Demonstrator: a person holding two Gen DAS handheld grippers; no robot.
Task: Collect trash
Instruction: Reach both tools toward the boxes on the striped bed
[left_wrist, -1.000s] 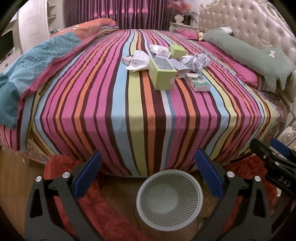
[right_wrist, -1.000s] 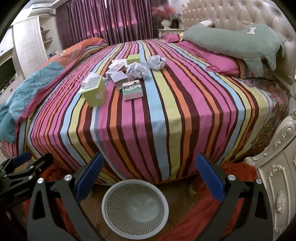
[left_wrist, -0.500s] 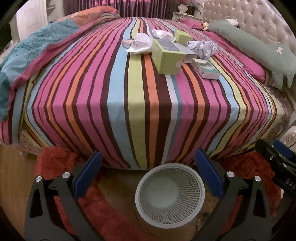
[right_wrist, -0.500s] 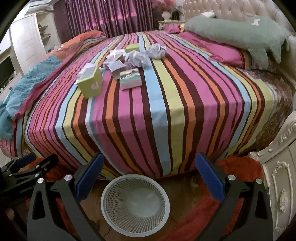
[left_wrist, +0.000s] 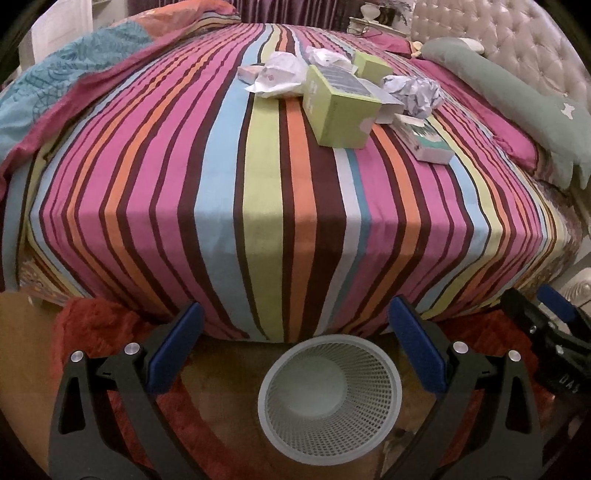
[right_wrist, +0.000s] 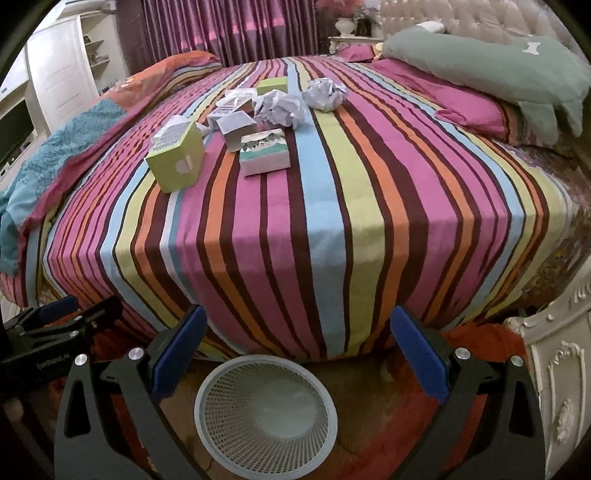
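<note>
Trash lies on the striped bed (left_wrist: 280, 206): a green box (left_wrist: 340, 107), a teal-and-white box (left_wrist: 428, 142), crumpled paper (left_wrist: 413, 92) and a white wrapper (left_wrist: 277, 74). In the right wrist view the green box (right_wrist: 177, 157), teal box (right_wrist: 264, 153) and paper balls (right_wrist: 325, 94) lie mid-bed. A white mesh bin (left_wrist: 328, 398) stands empty on the floor at the bed's foot; it also shows in the right wrist view (right_wrist: 266, 413). My left gripper (left_wrist: 295, 336) and right gripper (right_wrist: 295, 339) are open and empty above the bin, short of the bed.
A green pillow (left_wrist: 517, 103) and tufted headboard (left_wrist: 535, 40) lie at the right. A teal and orange quilt (left_wrist: 66, 77) covers the bed's left side. A red rug (left_wrist: 92, 332) is on the wooden floor. A white carved bed frame (right_wrist: 554, 362) stands at the right.
Both grippers have moved forward and closer to the bed; the trash looms larger and the bin sits nearer the lower middle. Both stay open.
</note>
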